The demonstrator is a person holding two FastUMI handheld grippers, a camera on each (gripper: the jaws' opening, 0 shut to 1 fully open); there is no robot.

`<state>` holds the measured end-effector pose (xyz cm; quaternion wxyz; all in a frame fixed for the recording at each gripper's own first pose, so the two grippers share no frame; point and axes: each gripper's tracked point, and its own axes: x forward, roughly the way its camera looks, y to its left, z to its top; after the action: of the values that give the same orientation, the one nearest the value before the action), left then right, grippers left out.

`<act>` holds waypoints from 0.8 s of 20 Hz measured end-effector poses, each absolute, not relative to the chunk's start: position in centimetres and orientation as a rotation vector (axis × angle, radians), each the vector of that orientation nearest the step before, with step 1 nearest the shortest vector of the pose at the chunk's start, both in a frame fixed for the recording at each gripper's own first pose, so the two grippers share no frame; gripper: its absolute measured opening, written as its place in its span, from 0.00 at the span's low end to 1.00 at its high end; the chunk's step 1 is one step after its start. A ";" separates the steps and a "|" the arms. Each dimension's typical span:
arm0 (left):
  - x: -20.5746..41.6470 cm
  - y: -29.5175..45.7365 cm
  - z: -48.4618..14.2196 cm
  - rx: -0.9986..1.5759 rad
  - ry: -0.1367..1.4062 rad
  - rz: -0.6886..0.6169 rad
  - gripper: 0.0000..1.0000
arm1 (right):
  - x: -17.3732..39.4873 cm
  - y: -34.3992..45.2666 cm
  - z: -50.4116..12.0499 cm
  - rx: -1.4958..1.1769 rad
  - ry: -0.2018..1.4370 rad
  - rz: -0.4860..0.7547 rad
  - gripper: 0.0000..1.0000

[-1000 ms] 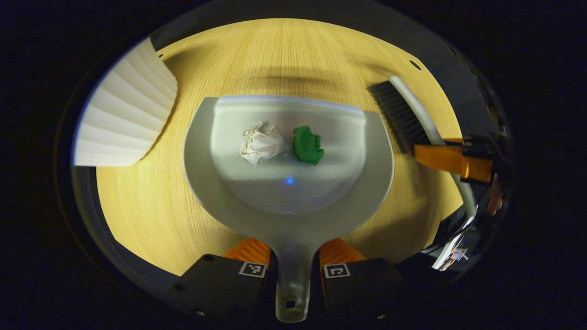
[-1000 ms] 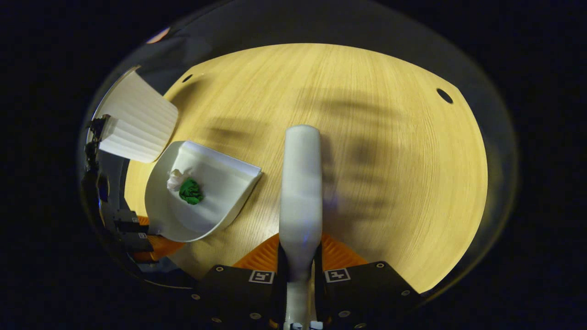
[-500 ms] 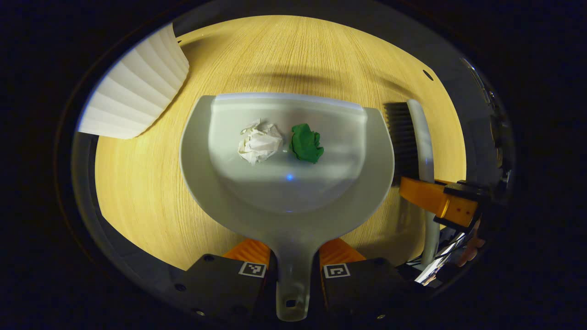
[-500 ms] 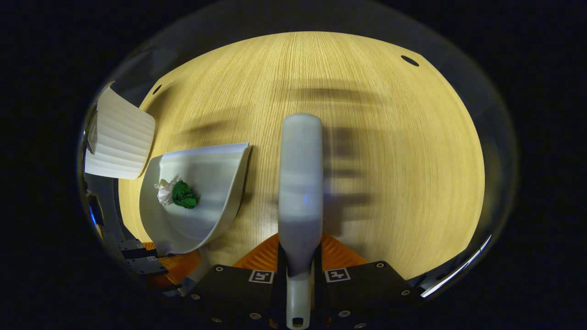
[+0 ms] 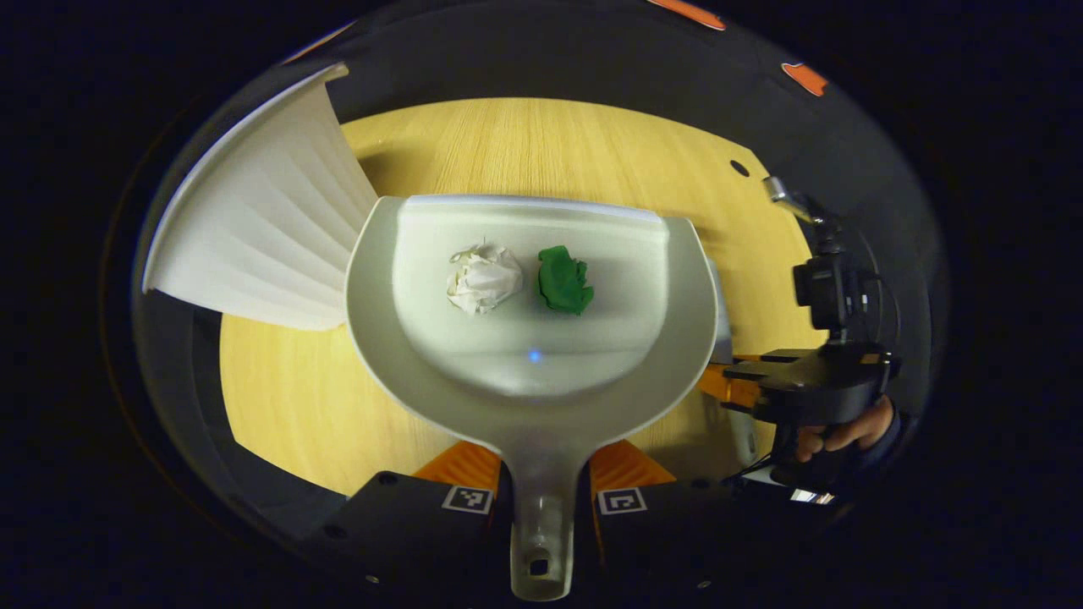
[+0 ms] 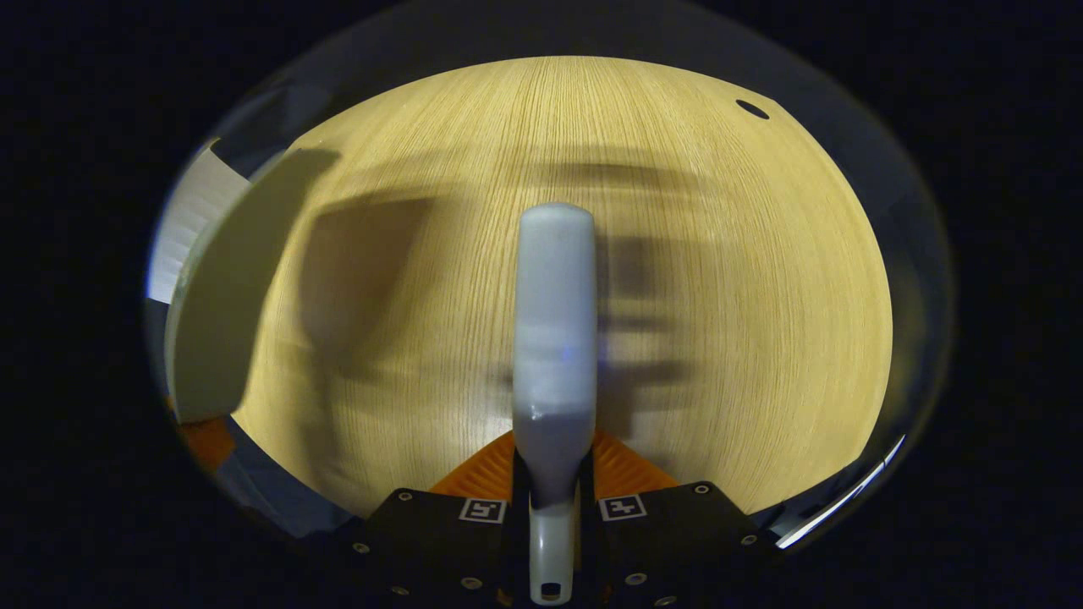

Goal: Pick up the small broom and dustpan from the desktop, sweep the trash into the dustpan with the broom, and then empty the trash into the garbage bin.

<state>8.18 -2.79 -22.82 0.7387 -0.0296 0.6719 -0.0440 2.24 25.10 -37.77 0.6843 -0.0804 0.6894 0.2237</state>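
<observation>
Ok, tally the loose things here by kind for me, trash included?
Trash pieces: 2, a white paper ball and a green wad, both in the dustpan
Dustpan: 1
Broom: 1
Garbage bin: 1
Total: 5

Garbage bin crowds dustpan's left; desktop ahead open

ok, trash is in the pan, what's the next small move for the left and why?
Probably carry the dustpan left until it is over the garbage bin, keeping it level. The white paper ball and green wad lie loose in it, the bin's rim sits just beside it, and the left gripper holds the handle.
</observation>
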 end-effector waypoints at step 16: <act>13.2 7.4 -14.0 -0.094 1.271 0.019 0.30 | 2.1 25.8 -38.1 -0.234 1.501 0.526 0.46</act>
<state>13.24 7.39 -13.97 0.8037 -0.0441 0.5934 0.0089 2.14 25.76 -38.06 0.6941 -0.1048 0.6721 0.2354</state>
